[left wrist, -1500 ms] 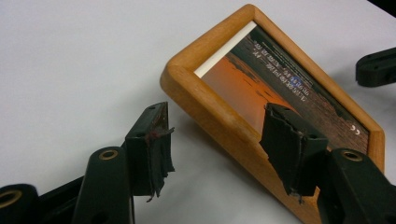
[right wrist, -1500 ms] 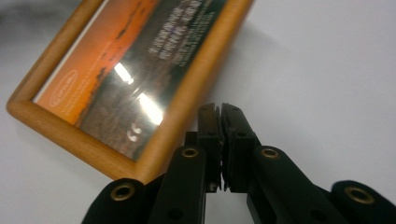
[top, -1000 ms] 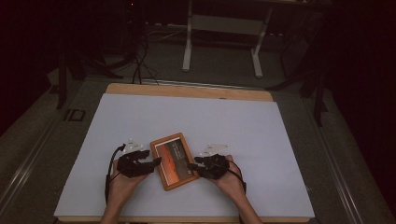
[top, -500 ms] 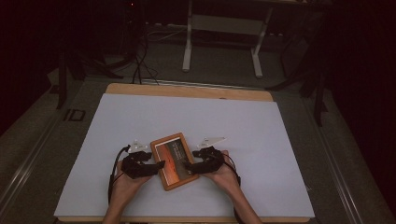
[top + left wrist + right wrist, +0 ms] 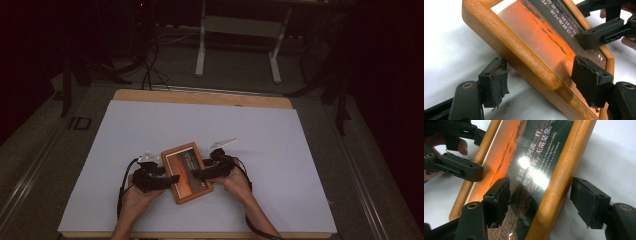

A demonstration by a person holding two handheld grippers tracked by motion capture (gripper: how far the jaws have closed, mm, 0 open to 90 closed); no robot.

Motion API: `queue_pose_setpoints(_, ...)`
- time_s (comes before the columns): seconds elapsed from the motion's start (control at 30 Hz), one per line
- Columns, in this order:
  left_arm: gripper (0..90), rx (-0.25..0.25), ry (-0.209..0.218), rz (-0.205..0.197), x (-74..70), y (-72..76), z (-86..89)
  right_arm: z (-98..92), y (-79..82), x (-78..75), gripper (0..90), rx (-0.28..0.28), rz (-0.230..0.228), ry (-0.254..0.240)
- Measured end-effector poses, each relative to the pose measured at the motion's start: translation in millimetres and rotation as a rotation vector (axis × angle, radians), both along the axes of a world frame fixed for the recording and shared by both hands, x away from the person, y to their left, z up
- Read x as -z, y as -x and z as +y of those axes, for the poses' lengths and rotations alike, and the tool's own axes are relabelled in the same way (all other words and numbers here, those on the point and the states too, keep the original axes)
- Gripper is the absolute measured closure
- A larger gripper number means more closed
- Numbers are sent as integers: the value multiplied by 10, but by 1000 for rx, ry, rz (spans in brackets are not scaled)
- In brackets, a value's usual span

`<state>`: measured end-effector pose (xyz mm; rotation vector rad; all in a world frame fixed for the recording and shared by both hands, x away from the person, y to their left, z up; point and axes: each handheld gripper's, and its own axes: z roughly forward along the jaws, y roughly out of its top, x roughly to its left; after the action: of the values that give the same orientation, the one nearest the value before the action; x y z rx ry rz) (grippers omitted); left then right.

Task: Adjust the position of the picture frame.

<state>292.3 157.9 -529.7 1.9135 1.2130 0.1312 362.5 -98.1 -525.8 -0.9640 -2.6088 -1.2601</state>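
Picture frame (image 5: 187, 172) lying on the tabletop (image 5: 280, 150), which I am straddling with left gripper (image 5: 540, 80) and right gripper (image 5: 541, 202), jaws open astride opposite rails; closing both likely precedes lifting.

The right gripper (image 5: 540, 200) has its jaws spread astride the wooden picture frame's (image 5: 564, 167) rail.

Wooden picture frame (image 5: 529, 62) cut off by both gripper views' edges; its small print illegible.

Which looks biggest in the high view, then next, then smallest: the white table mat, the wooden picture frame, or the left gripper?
1. white table mat
2. wooden picture frame
3. left gripper, slightly smaller than the frame
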Motion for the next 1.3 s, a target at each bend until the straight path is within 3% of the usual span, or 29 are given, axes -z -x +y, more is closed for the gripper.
queue_pose_setpoints(0.2,299,1,5,8,2,-5,-2,-1,-63,33,326,-27,62,-25)
queue_pose_setpoints(0.47,322,8,10,16,-3,-19,-7,-72,-87,50,390,-13,92,-63)
queue_pose_setpoints(0.53,341,9,8,-1,-33,-12,-38,-155,-81,54,426,-1,102,-88)
queue_pose_setpoints(0.7,430,4,27,-35,-97,24,-28,-256,-35,-12,490,6,82,-118)
queue_pose_setpoints(0.8,488,0,53,-76,-177,68,-31,-318,22,-77,527,10,61,-122)
queue_pose_setpoints(0.87,509,0,53,-76,-177,68,-31,-341,42,-99,527,10,51,-124)
queue_pose_setpoints(0.9,543,2,70,-103,-224,98,-32,-384,78,-138,568,12,39,-127)
queue_pose_setpoints(1.03,594,10,89,-144,-291,139,-53,-481,153,-217,615,17,20,-140)
queue_pose_setpoints(1.2,641,16,113,-159,-336,150,-72,-583,204,-266,657,23,17,-178)
queue_pose_setpoints(1.3,657,7,154,-151,-350,126,-105,-647,245,-296,668,35,11,-191)
